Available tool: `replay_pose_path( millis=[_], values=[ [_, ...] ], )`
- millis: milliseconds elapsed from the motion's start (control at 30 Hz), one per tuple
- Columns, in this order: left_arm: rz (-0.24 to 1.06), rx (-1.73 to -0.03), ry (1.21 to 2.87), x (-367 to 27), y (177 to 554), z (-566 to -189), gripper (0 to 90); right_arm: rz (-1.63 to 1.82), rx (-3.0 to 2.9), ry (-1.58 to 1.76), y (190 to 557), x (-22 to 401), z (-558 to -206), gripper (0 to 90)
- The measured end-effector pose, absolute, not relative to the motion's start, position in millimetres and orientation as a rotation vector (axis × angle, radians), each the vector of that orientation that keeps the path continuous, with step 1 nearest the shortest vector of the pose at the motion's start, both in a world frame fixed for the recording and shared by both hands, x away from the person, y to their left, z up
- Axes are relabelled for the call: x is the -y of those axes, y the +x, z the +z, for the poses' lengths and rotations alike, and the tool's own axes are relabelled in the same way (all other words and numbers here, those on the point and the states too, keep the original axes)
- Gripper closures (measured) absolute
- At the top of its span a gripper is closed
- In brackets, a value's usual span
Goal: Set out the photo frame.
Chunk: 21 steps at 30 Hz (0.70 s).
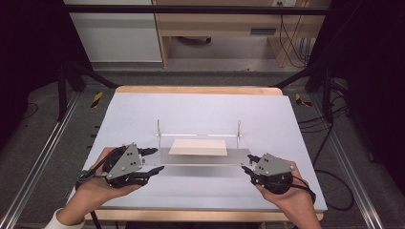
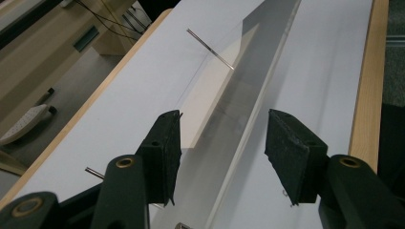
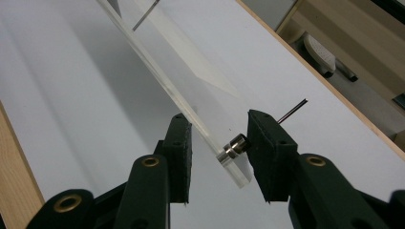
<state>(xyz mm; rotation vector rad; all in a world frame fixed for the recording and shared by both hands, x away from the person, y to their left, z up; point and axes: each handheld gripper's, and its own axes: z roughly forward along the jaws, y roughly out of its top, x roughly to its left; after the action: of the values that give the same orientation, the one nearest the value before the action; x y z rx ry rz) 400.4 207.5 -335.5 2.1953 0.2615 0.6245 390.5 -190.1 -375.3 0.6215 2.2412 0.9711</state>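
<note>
- White table top (image 1: 143, 114) with a wood edge filled the work area; dark floor, metal rails and a wooden desk sat behind it.
- Clear acrylic plate (image 1: 200, 158) lay flat near the front middle of the table, long side running left to right.
- Pale beige sheet (image 1: 198, 147) showed on or under the plate; I couldn't tell which.
- Thin metal rods (image 1: 158, 128) stood upright at the plate's far corners, one on each side.
- Left gripper (image 1: 154, 160) sat at the plate's left end, held in the person's left hand (image 1: 98, 183).
- In the left gripper view its jaws stood apart, with the plate's end running between them. Left pad was close to the plate's far edge, right pad clear of the near edge. No clamping visible.
- Jaws had just been opening wider, with the plate end between them.
- Right gripper (image 1: 249, 163) sat at the plate's right end, held in the right hand (image 1: 286, 191).
- In the right gripper view the jaws straddled the plate's corner. A small metal fitting (image 3: 235, 145) on that corner touched the right pad, with a rod poking out past it.
- Left pad was right at the plate's edge; I couldn't tell if it pressed or just touched.
- Both hands were well apart, one per end of the plate.
</note>
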Motion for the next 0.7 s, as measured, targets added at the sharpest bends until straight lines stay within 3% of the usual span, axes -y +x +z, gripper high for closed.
replay_pose_path(
  millis=[700],
  values=[
    [0.673,-0.226,2.292,-204.9,407.5,-356.3,54.4,0.969,-2.256,0.635,394.1,190.2,-370.4,62.2]
  ],
)
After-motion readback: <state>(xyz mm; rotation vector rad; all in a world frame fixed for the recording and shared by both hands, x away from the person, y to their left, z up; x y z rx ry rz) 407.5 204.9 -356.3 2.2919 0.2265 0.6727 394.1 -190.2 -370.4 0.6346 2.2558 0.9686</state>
